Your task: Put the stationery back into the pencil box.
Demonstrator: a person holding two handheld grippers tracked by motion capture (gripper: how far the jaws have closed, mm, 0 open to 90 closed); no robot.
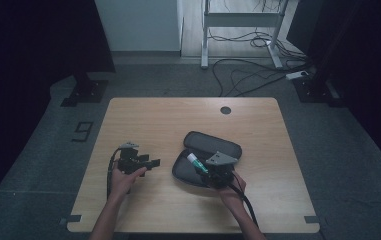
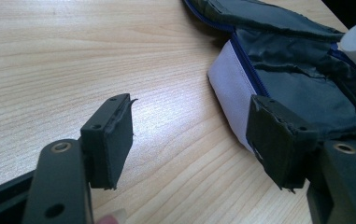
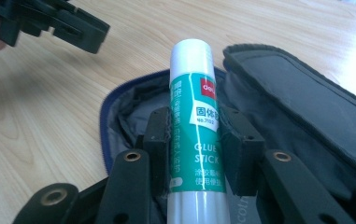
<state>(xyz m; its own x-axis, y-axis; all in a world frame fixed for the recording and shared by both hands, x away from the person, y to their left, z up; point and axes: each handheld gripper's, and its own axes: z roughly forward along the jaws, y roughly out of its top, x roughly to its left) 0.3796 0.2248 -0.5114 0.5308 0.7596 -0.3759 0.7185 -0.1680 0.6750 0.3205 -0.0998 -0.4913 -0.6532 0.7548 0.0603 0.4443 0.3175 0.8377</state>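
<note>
Right gripper (image 3: 194, 154) clamped a glue stick (image 3: 192, 116) mid-label | stick's long axis ran along the jaws, white cap pointing far-left over the open pencil case (image 3: 133, 112) | case mouth lay directly beneath, on the table (image 1: 153, 115) | left gripper (image 2: 189, 140) stood wide, holding nothing, just left of the case, farther from the stick.

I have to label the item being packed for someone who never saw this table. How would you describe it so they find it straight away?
On the light wooden table, look right of centre for the open dark fabric zip pouch. Over its open half, the right tongs clamp a glue stick. It is the only cylinder there: white cap and body with a green label, bright against the dark pouch.
</note>
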